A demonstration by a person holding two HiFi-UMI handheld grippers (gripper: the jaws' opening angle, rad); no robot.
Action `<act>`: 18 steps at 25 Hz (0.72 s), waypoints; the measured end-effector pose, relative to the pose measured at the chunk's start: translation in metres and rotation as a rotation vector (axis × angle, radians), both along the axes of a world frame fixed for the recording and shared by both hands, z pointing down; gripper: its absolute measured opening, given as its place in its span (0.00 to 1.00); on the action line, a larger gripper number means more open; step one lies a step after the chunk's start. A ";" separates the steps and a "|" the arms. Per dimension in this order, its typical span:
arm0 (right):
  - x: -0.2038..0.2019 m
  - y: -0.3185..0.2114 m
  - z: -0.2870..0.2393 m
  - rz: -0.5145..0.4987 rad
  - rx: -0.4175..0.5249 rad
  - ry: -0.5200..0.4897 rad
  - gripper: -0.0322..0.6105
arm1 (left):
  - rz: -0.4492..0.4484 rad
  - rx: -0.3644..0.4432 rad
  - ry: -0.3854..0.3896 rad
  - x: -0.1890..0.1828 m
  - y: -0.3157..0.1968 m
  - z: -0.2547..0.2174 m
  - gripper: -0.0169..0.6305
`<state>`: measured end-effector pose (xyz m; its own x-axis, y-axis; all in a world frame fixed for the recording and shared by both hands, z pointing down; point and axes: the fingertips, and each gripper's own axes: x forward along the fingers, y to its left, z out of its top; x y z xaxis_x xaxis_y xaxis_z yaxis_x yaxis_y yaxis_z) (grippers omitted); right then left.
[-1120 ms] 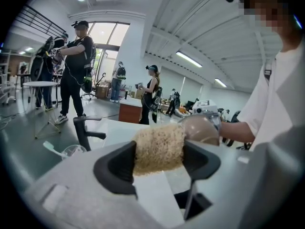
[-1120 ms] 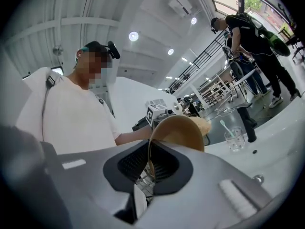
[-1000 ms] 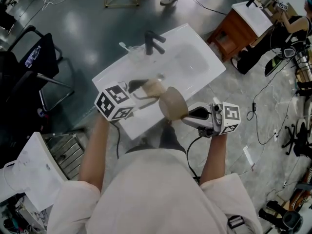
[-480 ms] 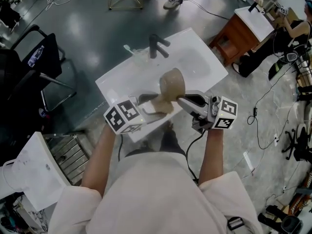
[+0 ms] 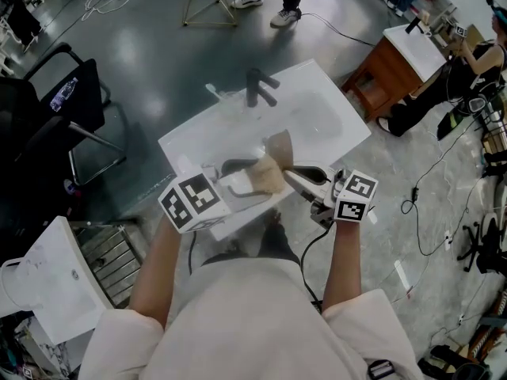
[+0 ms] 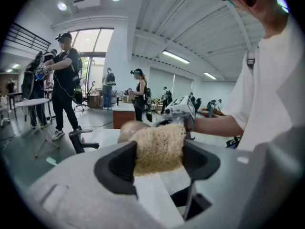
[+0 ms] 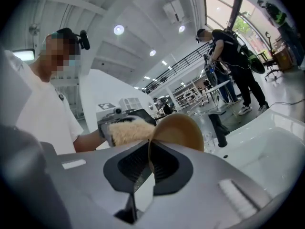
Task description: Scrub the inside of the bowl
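Washbasin point(image 5: 325, 113), white, with black tap point(image 5: 257, 88), on dark glossy floor point(image 5: 142, 46) of an open workshop; black chair point(image 5: 59, 93) at left. Left gripper point(image 6: 159, 156) above the basin's near edge, clamped on tan fibrous scrubber point(image 6: 159, 140). Right gripper point(image 7: 148, 162) level, pinching the rim of brown bowl point(image 7: 181, 128), which is tipped on edge over the basin with the scrubber just beside it.

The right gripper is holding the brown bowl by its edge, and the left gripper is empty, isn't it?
Not quite. The left gripper is not empty: the left gripper view shows a rough tan sponge squeezed between its jaws. The right gripper does hold the brown bowl by its edge.
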<state>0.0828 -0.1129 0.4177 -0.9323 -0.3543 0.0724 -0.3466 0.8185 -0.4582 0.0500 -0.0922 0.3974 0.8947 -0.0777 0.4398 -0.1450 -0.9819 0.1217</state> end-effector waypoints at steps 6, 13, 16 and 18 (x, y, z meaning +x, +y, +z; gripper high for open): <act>-0.015 0.038 0.007 -0.160 0.028 0.036 0.08 | -0.008 0.007 0.009 0.000 -0.021 -0.009 0.46; 0.003 0.073 -0.009 -0.323 0.057 -0.026 0.08 | 0.012 -0.064 0.018 0.000 -0.035 -0.002 0.45; 0.008 0.082 -0.017 -0.358 0.065 -0.080 0.08 | -0.011 -0.078 -0.006 -0.005 -0.041 0.010 0.45; 0.008 0.087 -0.021 -0.372 0.069 -0.119 0.08 | -0.022 -0.085 -0.027 -0.010 -0.041 0.021 0.45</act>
